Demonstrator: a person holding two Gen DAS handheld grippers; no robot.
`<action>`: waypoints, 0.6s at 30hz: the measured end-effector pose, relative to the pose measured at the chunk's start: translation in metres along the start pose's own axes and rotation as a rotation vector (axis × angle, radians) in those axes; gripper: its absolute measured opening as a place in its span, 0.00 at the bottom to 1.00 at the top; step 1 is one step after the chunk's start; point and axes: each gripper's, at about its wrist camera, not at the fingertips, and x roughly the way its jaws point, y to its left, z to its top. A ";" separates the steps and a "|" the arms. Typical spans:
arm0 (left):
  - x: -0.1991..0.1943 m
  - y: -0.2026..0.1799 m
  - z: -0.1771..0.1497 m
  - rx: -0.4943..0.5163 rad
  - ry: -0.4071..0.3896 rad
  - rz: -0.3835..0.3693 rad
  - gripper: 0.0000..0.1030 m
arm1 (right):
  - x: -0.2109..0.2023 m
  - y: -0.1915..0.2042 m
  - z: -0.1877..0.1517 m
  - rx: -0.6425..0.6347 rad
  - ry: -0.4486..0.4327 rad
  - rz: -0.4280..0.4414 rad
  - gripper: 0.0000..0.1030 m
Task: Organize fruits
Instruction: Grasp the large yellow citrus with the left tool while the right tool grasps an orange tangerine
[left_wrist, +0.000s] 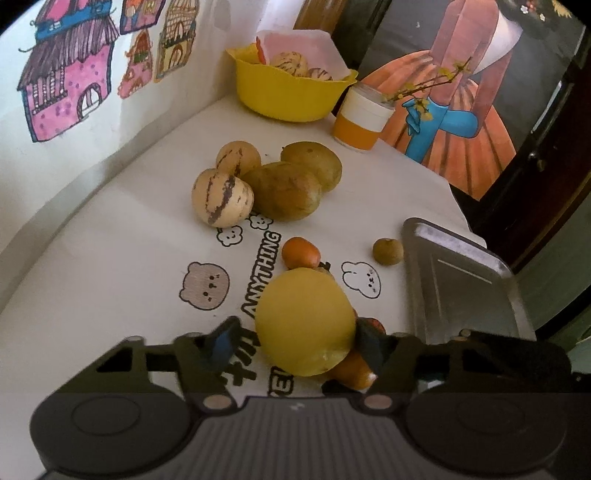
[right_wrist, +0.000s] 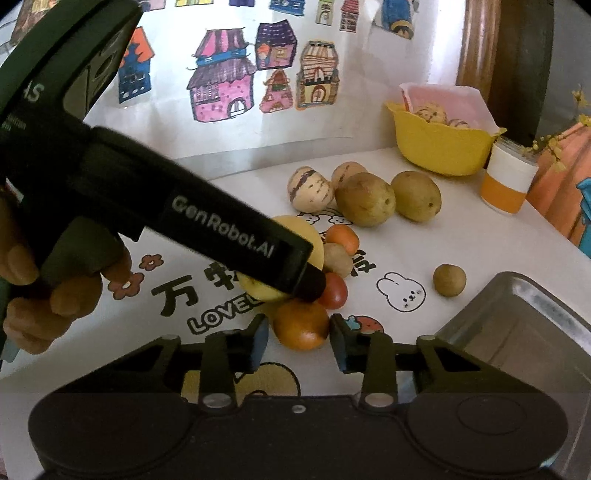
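Tongs (left_wrist: 295, 343) of left hand wide around yellow fruit (left_wrist: 304, 321), right pad touching.

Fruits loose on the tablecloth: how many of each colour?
Cream striped round fruits: 2
Olive-brown oval fruits: 2
Large yellow round fruit: 1
Orange round fruits: 2
Small red round fruit: 1
Small brown round fruits: 2
Total: 10

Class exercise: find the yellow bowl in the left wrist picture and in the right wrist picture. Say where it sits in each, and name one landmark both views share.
Left wrist view: the yellow bowl sits top centre, at the table's far end, holding striped fruit.
Right wrist view: the yellow bowl sits upper right, against the wall.
Shared landmark: the orange-and-white cup stands just right of the bowl in both.
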 end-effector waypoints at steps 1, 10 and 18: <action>0.001 0.000 0.001 -0.002 0.006 -0.009 0.60 | 0.000 0.000 0.000 0.006 -0.001 0.000 0.34; -0.008 0.000 -0.006 -0.030 0.013 0.006 0.58 | -0.015 0.003 -0.006 0.027 -0.031 0.028 0.33; -0.028 -0.017 0.003 0.006 0.035 -0.025 0.58 | -0.072 -0.021 -0.016 0.042 -0.076 0.012 0.33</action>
